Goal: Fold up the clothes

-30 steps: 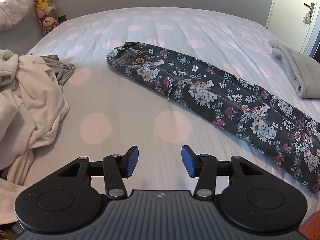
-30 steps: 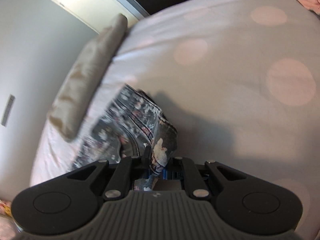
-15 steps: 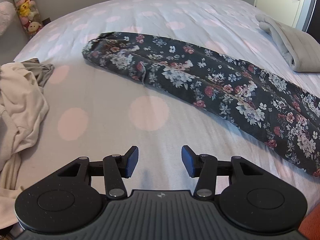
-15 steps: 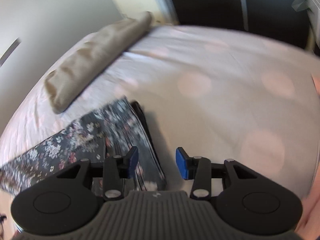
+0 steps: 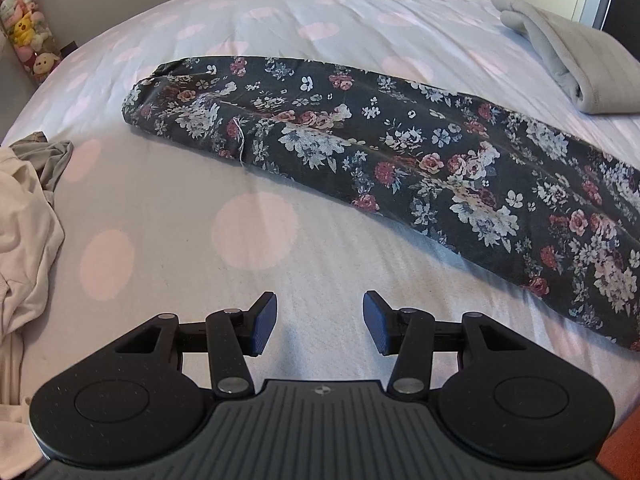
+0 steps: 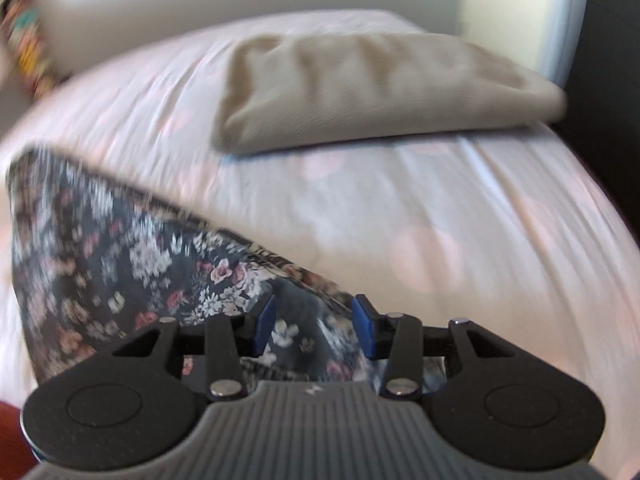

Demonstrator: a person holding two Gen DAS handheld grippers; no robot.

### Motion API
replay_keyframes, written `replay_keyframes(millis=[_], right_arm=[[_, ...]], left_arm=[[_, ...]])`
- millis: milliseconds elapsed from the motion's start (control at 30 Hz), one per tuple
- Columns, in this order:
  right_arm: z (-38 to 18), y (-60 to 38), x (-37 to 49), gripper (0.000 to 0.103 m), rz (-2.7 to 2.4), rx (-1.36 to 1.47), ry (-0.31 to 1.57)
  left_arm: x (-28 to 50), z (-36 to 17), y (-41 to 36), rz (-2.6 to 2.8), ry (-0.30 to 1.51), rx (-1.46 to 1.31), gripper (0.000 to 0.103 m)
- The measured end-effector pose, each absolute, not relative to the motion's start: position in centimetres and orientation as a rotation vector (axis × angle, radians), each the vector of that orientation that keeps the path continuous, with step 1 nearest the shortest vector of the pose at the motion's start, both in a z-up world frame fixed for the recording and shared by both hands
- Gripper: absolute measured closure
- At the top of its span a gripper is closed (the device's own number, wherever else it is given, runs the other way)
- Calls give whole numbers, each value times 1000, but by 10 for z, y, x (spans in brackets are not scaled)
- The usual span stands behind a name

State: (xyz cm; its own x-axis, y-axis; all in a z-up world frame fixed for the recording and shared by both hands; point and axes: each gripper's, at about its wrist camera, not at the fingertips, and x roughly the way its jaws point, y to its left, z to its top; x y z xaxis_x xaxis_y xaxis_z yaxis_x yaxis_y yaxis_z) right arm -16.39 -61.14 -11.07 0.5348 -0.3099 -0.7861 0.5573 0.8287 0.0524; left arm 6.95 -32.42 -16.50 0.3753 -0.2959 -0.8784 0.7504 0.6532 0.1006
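Since a second ago the right gripper [image 6: 313,326] has let go of the flowery cloth and its jaws now stand apart, with nothing pinched between them. Both cameras have also swung round, so the cloth sits bigger in the left view.

The bed [image 5: 256,240] is the biggest thing, white with pink dots. The flowery cloth [image 5: 400,152] lies across it as one long, narrow strip, already folded along its length. A folded grey cloth [image 5: 576,68] rests near the far corner, well apart from it. A heap of cream clothes [image 5: 24,216] waits at the left side.

The left gripper [image 5: 319,322] hangs over bare sheet, jaws apart and empty.

It looks like the long fold is done. Next, the grippers likely need to pinch one end of the strip and bring it over to the other end.
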Motion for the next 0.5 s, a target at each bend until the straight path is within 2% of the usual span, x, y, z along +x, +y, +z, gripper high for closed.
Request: replay_keyframes(millis=[133, 200, 267, 500], right_arm=[[-123, -618, -140, 56, -444, 247, 933], [-130, -623, -134, 61, -432, 238, 961], [-133, -627, -135, 101, -418, 250, 972], [-109, -617, -146, 103, -506, 167, 839]], left_arm=[[72, -167, -333, -710, 986, 565, 57], [70, -169, -339, -720, 990, 566, 57], [67, -171, -346, -734, 990, 571, 57], [62, -174, -370, -768, 979, 565, 57]])
